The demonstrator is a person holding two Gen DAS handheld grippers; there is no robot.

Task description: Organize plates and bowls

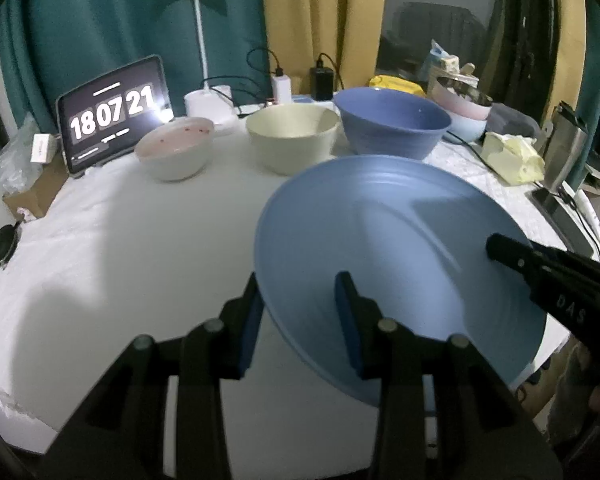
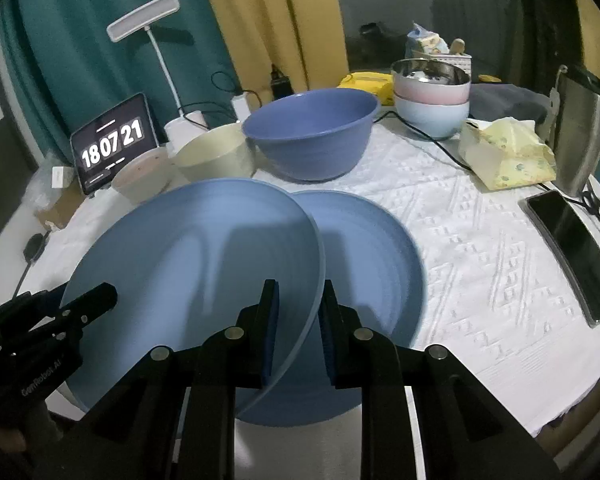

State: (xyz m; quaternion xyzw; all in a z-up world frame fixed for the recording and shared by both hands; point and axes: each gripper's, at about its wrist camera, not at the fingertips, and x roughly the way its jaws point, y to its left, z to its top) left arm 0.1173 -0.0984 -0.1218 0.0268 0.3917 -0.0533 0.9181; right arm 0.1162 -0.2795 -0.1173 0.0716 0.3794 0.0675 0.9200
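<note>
Right wrist: light-blue plate (image 2: 188, 256) ridged, tilted, rim between jaws.

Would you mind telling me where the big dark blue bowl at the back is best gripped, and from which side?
Take the dark blue bowl by its near rim, coming from above and in front, one finger inside and one outside. It stands upright and open-mouthed, with a thin wall; the cream bowl crowds its left side.

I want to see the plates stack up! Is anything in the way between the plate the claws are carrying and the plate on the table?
Nothing visible. The held plate hangs tilted, partly over the lower plate, whose visible surface is bare.
</note>
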